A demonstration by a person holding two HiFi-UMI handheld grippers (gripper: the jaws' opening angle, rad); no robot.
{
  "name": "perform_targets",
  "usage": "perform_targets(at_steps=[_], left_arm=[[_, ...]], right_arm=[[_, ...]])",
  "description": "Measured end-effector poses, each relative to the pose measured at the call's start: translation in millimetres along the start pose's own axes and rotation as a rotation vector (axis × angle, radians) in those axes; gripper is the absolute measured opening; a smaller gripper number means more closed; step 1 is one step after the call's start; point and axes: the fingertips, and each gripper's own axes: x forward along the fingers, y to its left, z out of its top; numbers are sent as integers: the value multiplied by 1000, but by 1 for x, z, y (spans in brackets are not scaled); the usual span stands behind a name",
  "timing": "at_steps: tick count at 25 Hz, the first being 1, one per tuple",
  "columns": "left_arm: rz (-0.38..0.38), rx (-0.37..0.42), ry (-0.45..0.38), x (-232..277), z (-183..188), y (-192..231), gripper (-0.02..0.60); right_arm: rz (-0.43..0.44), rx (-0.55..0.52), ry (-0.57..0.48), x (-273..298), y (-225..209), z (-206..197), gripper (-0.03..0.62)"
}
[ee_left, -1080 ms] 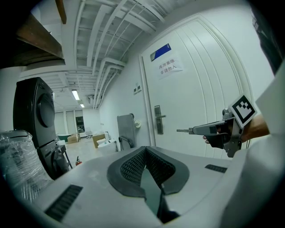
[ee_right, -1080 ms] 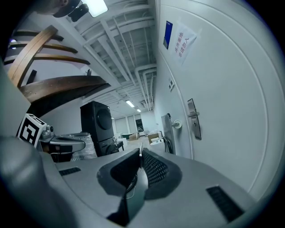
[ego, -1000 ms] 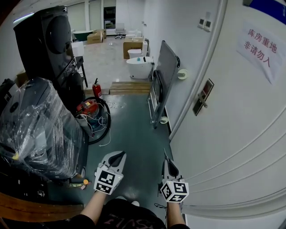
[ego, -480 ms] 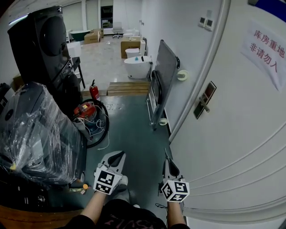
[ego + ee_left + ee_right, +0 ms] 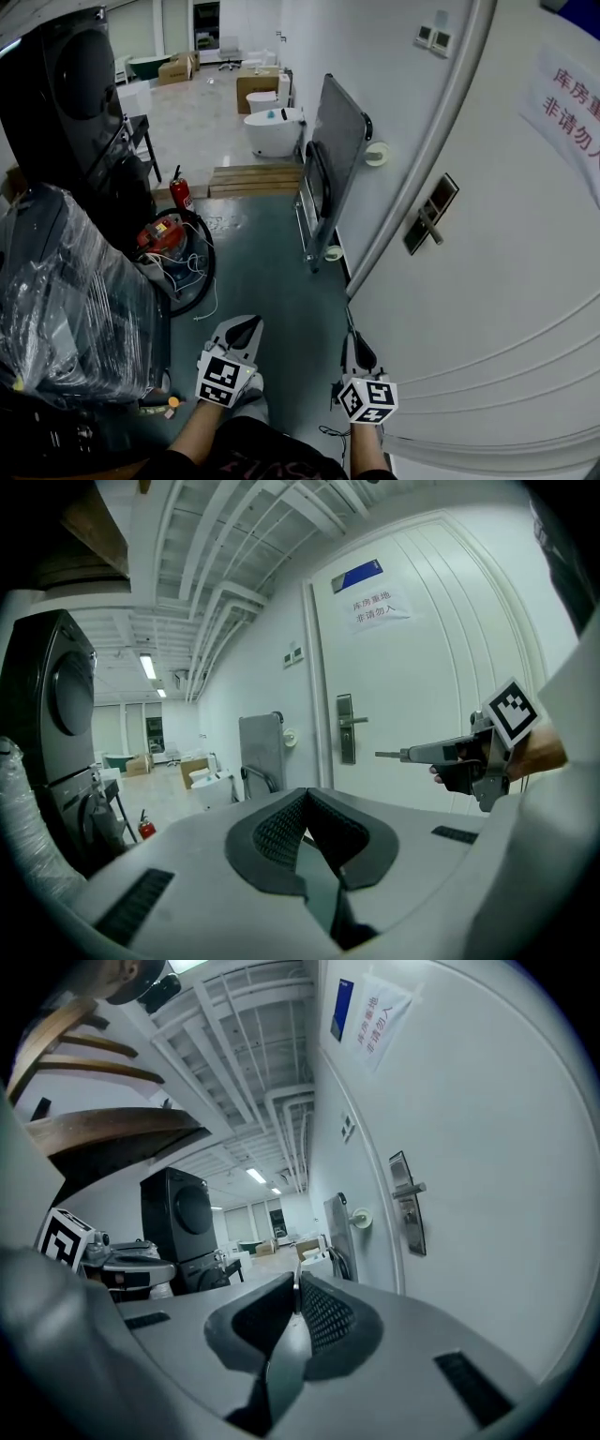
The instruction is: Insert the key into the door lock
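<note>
Head view: right gripper [image 5: 350, 328] pinches the key [image 5: 388, 755], well apart from the far-right door lock [image 5: 425, 217]. Left gripper [image 5: 248, 326] has its jaws pressed together on nothing. Bare floor [image 5: 272, 272] lies between.

Person has stepped forward along the door. The door lock [image 5: 429, 214] now sits slightly lower in the head view. The wrapped machine [image 5: 66, 300] and fire extinguisher [image 5: 178, 190] slid left, and the door sign [image 5: 577, 103] moved toward the right edge.
</note>
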Motion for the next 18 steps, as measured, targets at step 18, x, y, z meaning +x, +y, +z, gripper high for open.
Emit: perform_targets(at_steps=[18], left_arm=[[-149,27,12,108,16,101,12]], right_arm=[[-128,31,-6,131,-2,29,78]])
